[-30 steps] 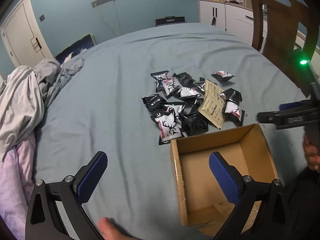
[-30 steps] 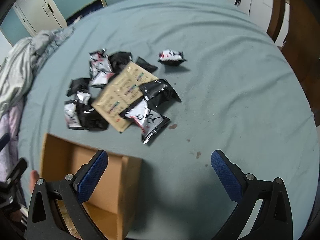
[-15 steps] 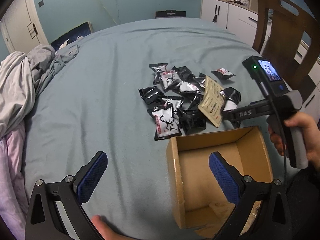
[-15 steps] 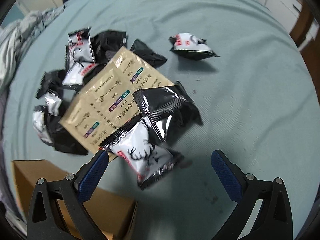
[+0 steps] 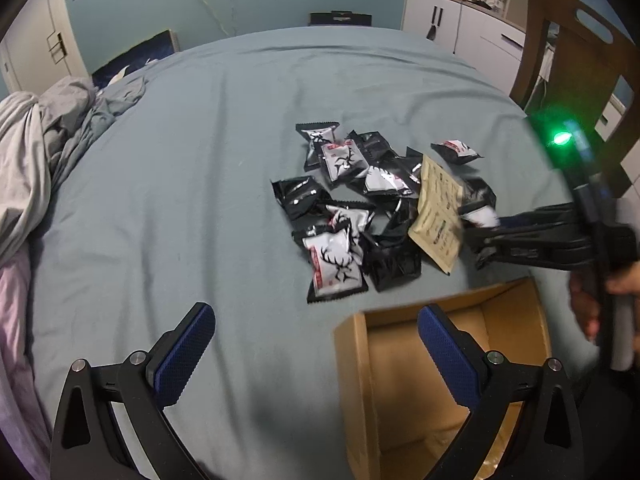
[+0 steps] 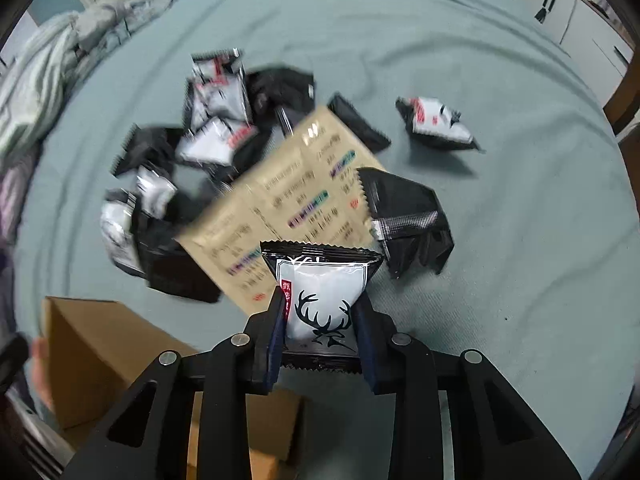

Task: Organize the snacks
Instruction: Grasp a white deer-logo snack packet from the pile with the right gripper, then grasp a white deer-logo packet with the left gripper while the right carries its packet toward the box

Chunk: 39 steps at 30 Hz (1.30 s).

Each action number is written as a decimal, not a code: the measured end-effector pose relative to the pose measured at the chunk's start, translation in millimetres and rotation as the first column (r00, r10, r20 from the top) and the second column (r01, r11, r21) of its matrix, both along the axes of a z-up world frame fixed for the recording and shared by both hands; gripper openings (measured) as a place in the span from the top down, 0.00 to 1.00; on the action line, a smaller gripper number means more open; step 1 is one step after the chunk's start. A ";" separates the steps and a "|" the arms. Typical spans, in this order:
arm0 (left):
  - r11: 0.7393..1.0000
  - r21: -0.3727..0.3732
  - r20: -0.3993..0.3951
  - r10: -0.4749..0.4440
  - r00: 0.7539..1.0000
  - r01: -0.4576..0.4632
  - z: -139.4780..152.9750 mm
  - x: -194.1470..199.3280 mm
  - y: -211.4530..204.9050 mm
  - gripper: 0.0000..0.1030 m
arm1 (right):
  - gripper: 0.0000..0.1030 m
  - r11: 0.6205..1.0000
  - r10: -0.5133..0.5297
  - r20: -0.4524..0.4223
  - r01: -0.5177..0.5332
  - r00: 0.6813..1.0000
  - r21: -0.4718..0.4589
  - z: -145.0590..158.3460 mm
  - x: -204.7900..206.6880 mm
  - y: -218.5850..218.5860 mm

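Note:
A pile of black-and-white deer-logo snack packets [image 5: 340, 200] and one tan sachet [image 5: 438, 212] lies on the blue-grey bed sheet. My right gripper [image 6: 320, 312] is shut on one deer-logo packet [image 6: 320, 296] at the pile's near edge; it also shows in the left wrist view [image 5: 480, 224]. The tan sachet [image 6: 288, 208] lies just behind the held packet. An open cardboard box [image 5: 448, 380] sits near me, its corner also in the right wrist view [image 6: 100, 344]. My left gripper [image 5: 316, 356] is open and empty, its right finger over the box.
Crumpled bedding [image 5: 44, 148] lies at the left. A wooden chair [image 5: 576, 68] and white cabinets [image 5: 460, 28] stand at the right rear. One packet [image 6: 436, 124] lies apart to the right of the pile.
My right gripper moved down to the pile and shut on a deer-logo packet. The left gripper stayed open near the box.

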<state>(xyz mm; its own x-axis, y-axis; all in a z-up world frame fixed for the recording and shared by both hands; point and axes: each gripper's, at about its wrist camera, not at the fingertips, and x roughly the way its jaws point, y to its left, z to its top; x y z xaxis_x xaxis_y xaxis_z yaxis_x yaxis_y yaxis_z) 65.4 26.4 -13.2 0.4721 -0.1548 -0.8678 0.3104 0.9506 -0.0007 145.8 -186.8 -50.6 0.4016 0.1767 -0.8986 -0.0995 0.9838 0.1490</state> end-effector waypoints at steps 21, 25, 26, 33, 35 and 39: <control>0.998 0.010 -0.298 -0.056 0.953 0.062 -88.5 96.2 -29.2 0.21 | 0.71 0.975 -0.209 0.107 0.199 0.972 0.098 48.4 -56.3 -54.8; 0.999 0.001 -0.292 -0.047 0.955 0.050 -89.6 98.7 -24.9 0.35 | 0.71 0.966 -0.217 0.170 0.187 0.961 0.177 68.2 -95.4 -61.4; 0.999 0.011 -0.283 -0.039 0.958 0.044 -87.4 99.2 -23.6 0.54 | 0.71 0.966 -0.217 0.170 0.187 0.961 0.177 68.2 -95.4 -61.4; 0.997 -0.048 -0.216 0.045 0.975 -0.056 -52.8 91.1 4.6 0.67 | 0.71 0.956 -0.207 0.218 0.150 0.954 0.251 76.3 -166.4 -63.7; 0.997 -0.040 -0.146 0.059 0.987 -0.065 -28.0 81.3 14.0 0.67 | 0.71 0.956 -0.203 0.228 0.143 0.952 0.255 78.8 -172.2 -63.5; 0.998 -0.048 -0.039 0.026 0.999 -0.028 19.8 45.6 15.5 0.67 | 0.71 0.960 -0.181 0.232 0.121 0.956 0.251 80.3 -185.6 -61.2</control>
<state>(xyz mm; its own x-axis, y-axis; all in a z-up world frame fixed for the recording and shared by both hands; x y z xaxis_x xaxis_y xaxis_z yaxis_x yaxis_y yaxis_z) 110.9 41.9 6.6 0.4432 -0.1849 -0.8771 0.2834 0.9572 -0.0586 -39.7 -248.0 29.7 0.6458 0.2879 -0.7071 -0.0163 0.9312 0.3642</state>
